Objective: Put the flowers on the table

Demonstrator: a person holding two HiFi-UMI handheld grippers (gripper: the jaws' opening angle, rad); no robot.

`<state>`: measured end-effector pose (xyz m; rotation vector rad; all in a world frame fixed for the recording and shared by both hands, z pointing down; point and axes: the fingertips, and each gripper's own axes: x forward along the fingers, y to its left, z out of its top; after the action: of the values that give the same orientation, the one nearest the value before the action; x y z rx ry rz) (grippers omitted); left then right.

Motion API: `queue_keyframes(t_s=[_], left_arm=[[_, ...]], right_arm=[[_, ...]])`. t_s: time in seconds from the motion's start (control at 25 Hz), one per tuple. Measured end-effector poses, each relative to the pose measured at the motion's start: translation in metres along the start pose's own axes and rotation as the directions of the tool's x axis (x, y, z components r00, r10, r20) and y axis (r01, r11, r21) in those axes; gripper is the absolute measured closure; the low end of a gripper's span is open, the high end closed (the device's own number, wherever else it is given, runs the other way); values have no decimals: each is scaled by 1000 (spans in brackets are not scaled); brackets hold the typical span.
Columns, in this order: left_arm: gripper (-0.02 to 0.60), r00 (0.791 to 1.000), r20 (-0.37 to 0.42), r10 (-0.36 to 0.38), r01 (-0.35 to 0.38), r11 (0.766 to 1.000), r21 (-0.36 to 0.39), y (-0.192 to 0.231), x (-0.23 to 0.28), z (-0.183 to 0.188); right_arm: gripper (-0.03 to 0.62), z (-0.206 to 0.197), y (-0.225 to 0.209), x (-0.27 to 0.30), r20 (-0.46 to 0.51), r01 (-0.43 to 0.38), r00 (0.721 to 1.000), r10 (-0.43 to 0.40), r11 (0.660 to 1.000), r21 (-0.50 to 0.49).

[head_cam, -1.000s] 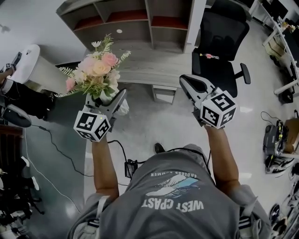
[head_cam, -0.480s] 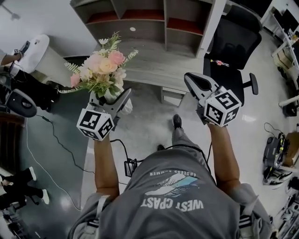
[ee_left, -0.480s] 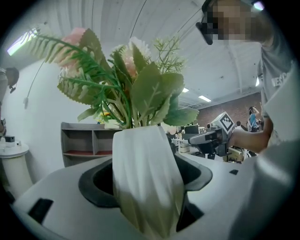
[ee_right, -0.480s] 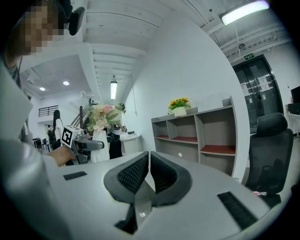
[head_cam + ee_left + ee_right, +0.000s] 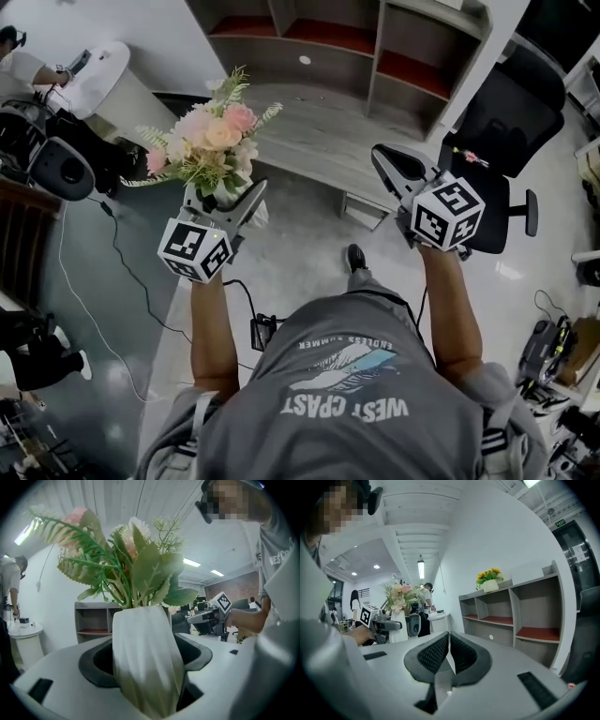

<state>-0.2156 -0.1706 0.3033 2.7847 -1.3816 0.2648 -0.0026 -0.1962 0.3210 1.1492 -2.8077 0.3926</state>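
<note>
While the left gripper [image 5: 223, 194] clasps the white vase [image 5: 145, 658] of flowers [image 5: 208, 141] aloft between its jaws, the right gripper [image 5: 392, 161] is clenched empty; the table [image 5: 323, 131] lies ahead of both, so placement appears pending.

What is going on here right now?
A person has a gripper in each hand. The left gripper is closed on a white vase of pink flowers and holds it upright in the air. The right gripper is shut and empty. The grey table under the shelves lies ahead; the flowers are not yet on it.
</note>
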Motion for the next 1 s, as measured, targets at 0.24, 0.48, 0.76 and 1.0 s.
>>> queue_keyframes(t_s=[0.24,0.48,0.76,1.0], left_arm=[[219,1000,-2,30,-30,999,-25,18,35,-4],[219,998,-9,58,-58,997,-48,41,77,-12],[219,997,-18,77,-78,995,-57,61,101,-24],[219,995,-32,91,-93,993,-69,79,129,-38]], right_arm=[[562,5,-32,26,-34,-32,999,31,999,-9],[562,5,-73,55,-72,-46,996,46,999,2],[562,0,-94,74,-92,-48,995,49,999,11],[562,-5,-120,86,-107,-40,993,42,999,21]])
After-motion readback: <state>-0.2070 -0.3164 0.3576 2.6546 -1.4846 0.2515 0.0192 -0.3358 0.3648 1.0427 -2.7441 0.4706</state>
